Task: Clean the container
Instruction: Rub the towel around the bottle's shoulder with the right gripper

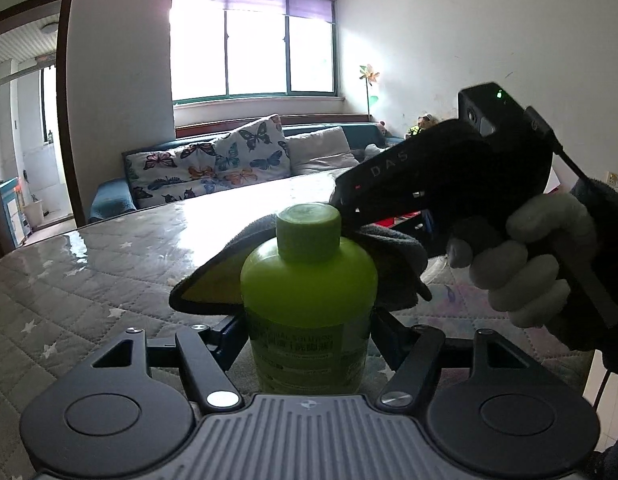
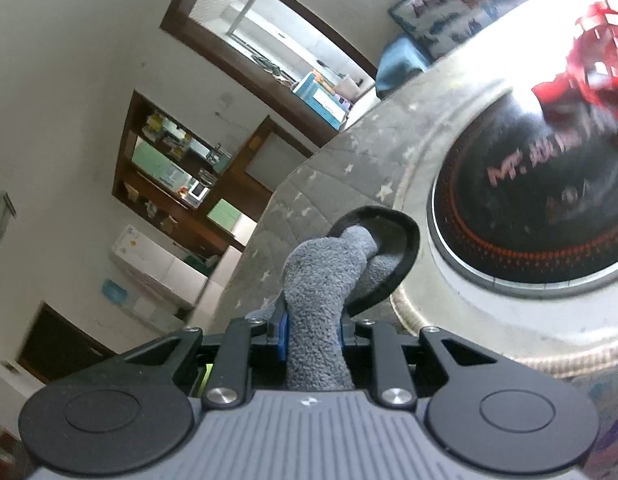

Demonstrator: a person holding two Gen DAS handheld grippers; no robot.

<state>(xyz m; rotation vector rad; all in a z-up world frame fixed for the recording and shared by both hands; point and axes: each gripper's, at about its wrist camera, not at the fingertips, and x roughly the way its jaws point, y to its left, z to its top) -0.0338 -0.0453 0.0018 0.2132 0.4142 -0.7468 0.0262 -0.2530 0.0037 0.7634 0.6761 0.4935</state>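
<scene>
A green plastic bottle [image 1: 309, 292] with a green cap stands upright in my left gripper [image 1: 307, 332], whose jaws are shut on its body above the table. My right gripper [image 1: 349, 216] comes in from the right, held by a gloved hand, and is shut on a grey cloth with a black edge [image 1: 393, 248]. The cloth lies against the bottle's neck and shoulder, behind and beside the cap. In the right wrist view the gripper [image 2: 313, 332] clamps the bunched grey cloth [image 2: 321, 280]; the bottle is not visible there.
The table has a grey quilted star-pattern cover [image 1: 69, 280] under a glossy sheet. A round induction cooktop with a black glass face [image 2: 529, 200] sits on the table to the right. A sofa with butterfly cushions [image 1: 213, 160] stands behind the table.
</scene>
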